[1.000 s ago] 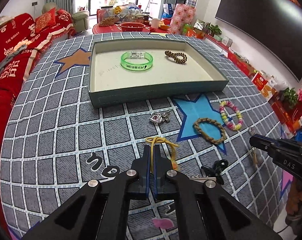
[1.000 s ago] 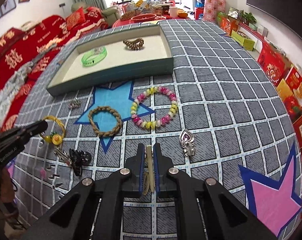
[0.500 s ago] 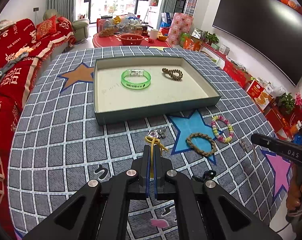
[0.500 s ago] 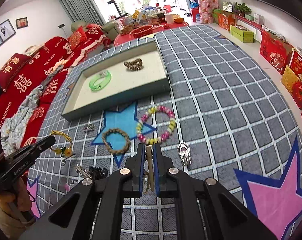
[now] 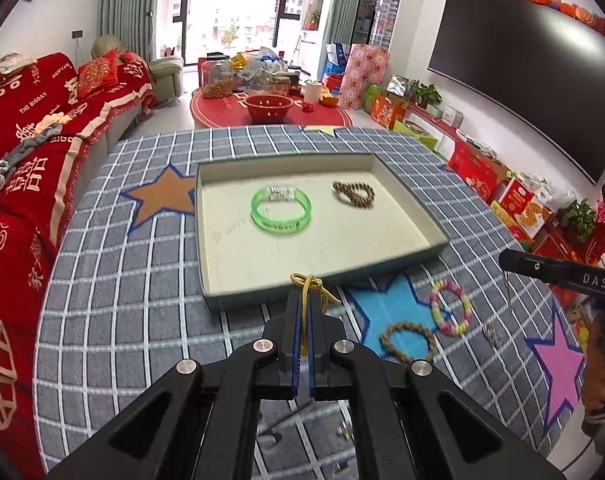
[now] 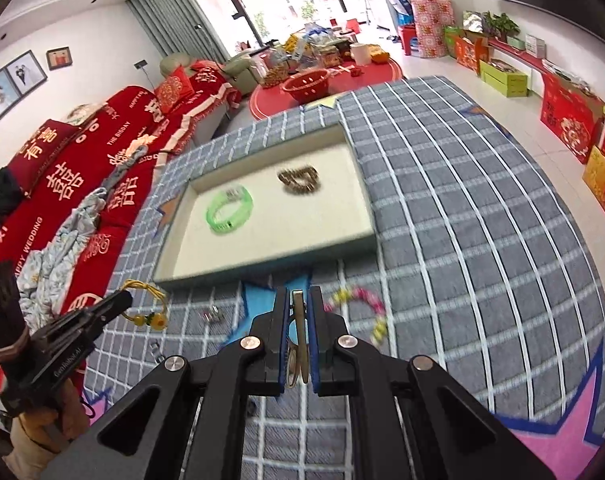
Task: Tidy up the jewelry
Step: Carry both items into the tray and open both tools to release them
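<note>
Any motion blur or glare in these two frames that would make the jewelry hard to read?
Left wrist view: mild smear on the green bangle and tray rim; window behind blown out. Right wrist view: stronger blur, the bead bracelet on the cloth streaked, the brown bracelet in the tray smeared; the gripper's own fingers stay sharp.

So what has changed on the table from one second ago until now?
Both grippers rose toward the shallow teal tray: the left gripper lifted the yellow cord bracelet, the right gripper a thin brownish piece. The green bangle stayed.
</note>
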Demonstrator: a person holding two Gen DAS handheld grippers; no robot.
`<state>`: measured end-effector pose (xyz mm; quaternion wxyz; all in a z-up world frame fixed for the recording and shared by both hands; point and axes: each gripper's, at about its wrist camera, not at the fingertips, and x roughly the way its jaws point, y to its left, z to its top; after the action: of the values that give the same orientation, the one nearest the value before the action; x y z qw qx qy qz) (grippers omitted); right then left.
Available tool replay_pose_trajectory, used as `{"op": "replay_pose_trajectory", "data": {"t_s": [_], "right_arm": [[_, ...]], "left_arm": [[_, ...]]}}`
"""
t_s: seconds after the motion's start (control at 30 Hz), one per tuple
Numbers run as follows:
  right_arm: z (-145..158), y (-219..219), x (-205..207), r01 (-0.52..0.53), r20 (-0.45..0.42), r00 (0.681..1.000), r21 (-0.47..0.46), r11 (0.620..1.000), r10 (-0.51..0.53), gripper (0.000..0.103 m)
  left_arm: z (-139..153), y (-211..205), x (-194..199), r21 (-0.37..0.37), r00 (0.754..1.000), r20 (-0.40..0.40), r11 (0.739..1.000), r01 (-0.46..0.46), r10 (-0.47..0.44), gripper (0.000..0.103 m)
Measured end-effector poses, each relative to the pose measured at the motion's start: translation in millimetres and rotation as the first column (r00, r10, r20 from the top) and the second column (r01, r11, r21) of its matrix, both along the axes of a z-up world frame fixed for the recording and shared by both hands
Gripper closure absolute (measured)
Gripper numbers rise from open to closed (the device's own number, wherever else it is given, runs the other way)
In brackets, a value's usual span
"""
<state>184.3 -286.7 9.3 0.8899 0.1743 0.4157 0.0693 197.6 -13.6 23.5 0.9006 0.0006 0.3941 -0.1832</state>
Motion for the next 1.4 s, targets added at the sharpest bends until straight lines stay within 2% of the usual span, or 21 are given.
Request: {"op": "replay_pose_trajectory", "data": {"t_s": [0.13, 0.37, 0.63, 0.7, 0.83, 0.97, 1.1, 1.4], "right_arm": [[9, 5, 29, -0.024, 0.013, 1.0, 0.029, 0.999, 0.024, 0.094], [8, 16, 86, -0.055, -0.005, 0.998, 0.044, 0.998, 0.056, 0.094], [-31, 23, 145, -0.07, -0.103, 0.992, 0.032, 0.997, 0.073, 0.094], [-46, 21, 157, -0.065, -0.136, 0.988, 0.047, 0.997, 0.071, 0.094], [-66, 16, 175, -0.053, -0.176, 0.982, 0.053, 0.997, 0.062, 0.094], [-81, 13, 189, -0.035, -0.198, 0.979, 0.045, 0.998, 0.044, 0.094], [-85, 9, 200, -0.019, -0.195, 0.981, 0.019, 1.0, 0.022, 0.094], [-82, 0, 213, 0.011, -0.17, 0.985, -0.013, 1.0, -0.013, 0.094]], "left_arm": [[3, 0, 23, -0.014, 1.0, -0.01, 1.0, -0.014, 0.014, 0.088], [-5, -11, 71, 0.013, 0.999, -0.042, 1.0, -0.002, 0.002, 0.088], [-36, -24, 111, 0.046, 0.987, -0.152, 0.998, 0.053, -0.045, 0.088], [-47, -25, 121, 0.036, 0.977, -0.206, 0.997, 0.071, -0.062, 0.088], [-62, -30, 132, 0.044, 0.962, -0.261, 0.995, 0.091, -0.076, 0.088], [-74, -37, 144, 0.093, 0.962, -0.266, 0.992, 0.084, -0.056, 0.088], [-73, -48, 155, 0.132, 0.973, -0.229, 0.989, 0.071, -0.039, 0.088], [-73, -53, 175, 0.154, 0.984, -0.179, 0.988, 0.007, 0.021, 0.088]]}}
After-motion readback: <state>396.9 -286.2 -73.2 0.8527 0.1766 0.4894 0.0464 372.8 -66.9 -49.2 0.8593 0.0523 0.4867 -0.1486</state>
